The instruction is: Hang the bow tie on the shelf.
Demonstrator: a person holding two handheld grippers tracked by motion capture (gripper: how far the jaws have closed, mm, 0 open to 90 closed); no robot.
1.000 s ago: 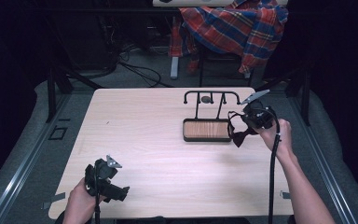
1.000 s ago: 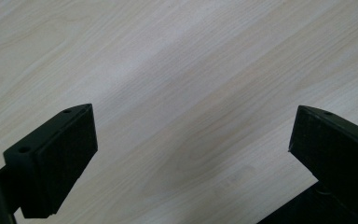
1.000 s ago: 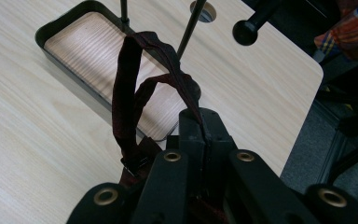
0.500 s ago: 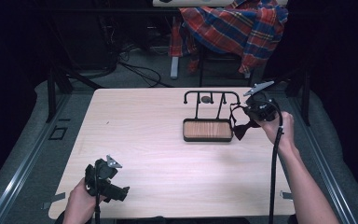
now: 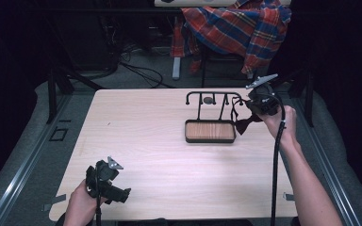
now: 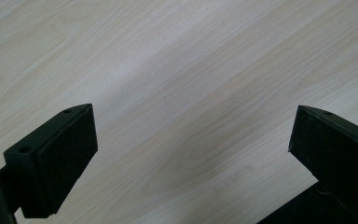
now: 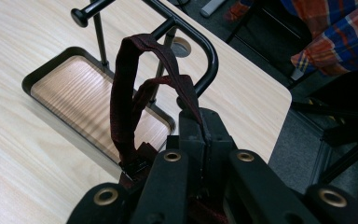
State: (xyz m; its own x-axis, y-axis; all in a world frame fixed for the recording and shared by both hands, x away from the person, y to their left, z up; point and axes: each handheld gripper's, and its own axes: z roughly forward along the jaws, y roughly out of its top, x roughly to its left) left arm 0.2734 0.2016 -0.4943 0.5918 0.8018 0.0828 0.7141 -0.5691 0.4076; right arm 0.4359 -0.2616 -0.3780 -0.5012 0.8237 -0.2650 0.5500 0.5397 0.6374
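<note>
The right gripper is clamped on a dark red bow tie, held up right by the rack's end, above the tray. The left gripper sits at the table's near corner, jaws wide open, holding nothing.

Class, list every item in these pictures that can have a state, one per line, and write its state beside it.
Right gripper: shut on the bow tie strap.
Bow tie: hanging off the table, strap looped.
Left gripper: open, nothing between its jaws.
Stand tray: nothing in it.
Stand rail: bare.
</note>
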